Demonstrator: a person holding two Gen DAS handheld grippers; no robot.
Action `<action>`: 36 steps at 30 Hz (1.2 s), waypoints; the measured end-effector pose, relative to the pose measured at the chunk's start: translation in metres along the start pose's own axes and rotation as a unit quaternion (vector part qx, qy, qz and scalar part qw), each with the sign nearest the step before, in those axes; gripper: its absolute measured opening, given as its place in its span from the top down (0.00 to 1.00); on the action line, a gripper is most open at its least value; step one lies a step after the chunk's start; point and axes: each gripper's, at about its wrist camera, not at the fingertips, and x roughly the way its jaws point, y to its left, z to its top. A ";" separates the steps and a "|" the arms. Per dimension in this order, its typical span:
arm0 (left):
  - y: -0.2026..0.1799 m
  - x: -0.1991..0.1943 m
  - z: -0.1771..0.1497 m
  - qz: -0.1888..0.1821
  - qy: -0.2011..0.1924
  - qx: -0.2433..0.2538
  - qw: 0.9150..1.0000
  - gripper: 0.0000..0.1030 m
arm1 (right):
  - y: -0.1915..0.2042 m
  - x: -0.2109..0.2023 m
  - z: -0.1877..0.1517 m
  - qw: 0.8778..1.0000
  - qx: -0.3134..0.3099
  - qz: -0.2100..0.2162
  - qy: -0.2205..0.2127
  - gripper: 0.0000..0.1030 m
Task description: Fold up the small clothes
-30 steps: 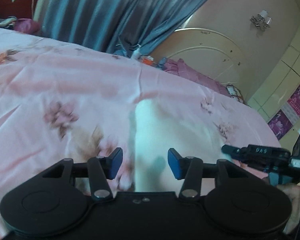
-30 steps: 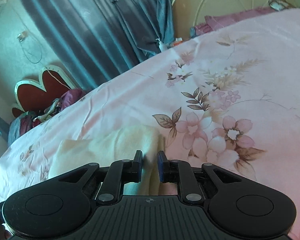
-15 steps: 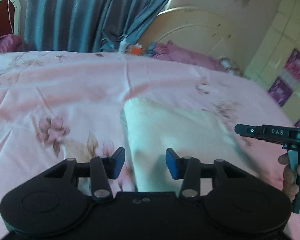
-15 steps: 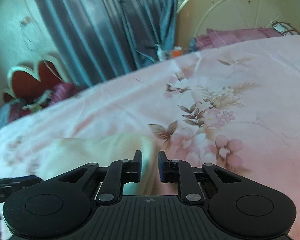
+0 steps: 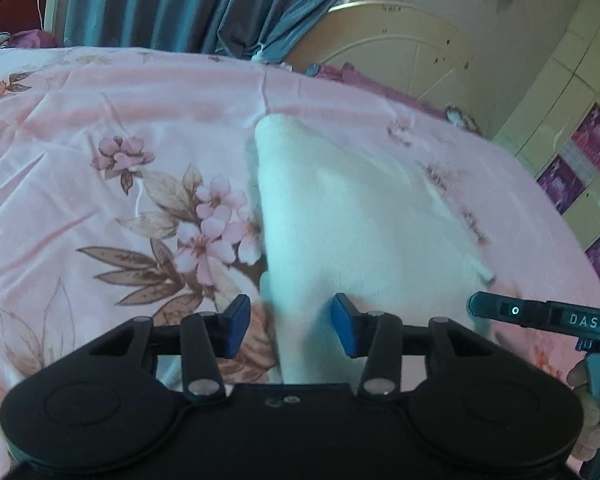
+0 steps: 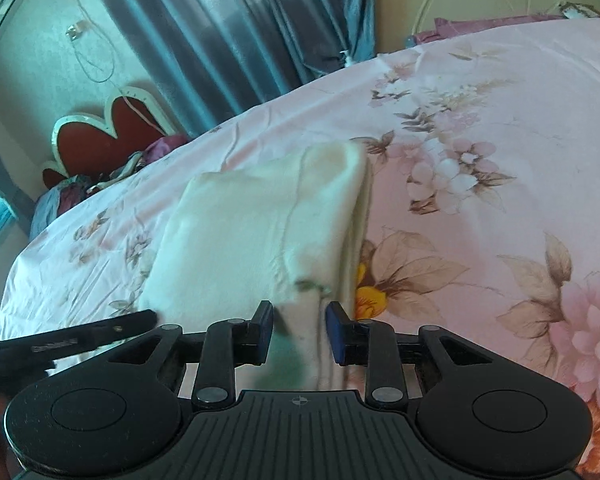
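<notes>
A small cream-white garment (image 6: 268,216) lies on the pink flowered bedspread (image 5: 100,128), already doubled over on itself, with stacked edges running down its right side in the right wrist view. The left gripper (image 5: 291,328) hangs over the near left edge of the cloth, its blue pads standing well apart with the hem between them but neither pad pressing on it. The right gripper (image 6: 299,332) sits over the near right corner; its jaws have just been opening, and they now stand somewhat apart with the layered edge between them, not pinched. From the left wrist view the other tool shows at about four o'clock, with part of a hand (image 5: 592,408) around its handle. The cloth looks light, soft and limp, perhaps a fleecy knit, so I would expect it to sag and slide on the smooth sheet rather than hold any shape. The sensible hold seems to be the two near corners, catching every layer at once; grabbing only the top one would likely pull the fold open.
</notes>
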 end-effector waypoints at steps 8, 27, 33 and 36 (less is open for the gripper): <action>-0.008 -0.001 -0.003 -0.026 0.017 0.016 0.999 0.67 | -0.007 -0.006 0.001 0.997 -0.036 -0.070 0.021 0.95; -0.029 -0.042 -0.066 0.029 0.012 0.019 0.999 0.63 | 0.041 -0.033 -0.078 0.981 -0.177 -0.065 0.046 0.95; -0.032 -0.046 -0.068 0.042 0.013 0.020 0.999 0.61 | 0.032 -0.038 -0.067 0.990 -0.127 -0.042 0.047 0.94; -0.034 -0.050 -0.067 0.050 0.010 0.019 0.999 0.54 | 0.022 -0.048 -0.058 0.997 -0.068 -0.023 0.032 0.83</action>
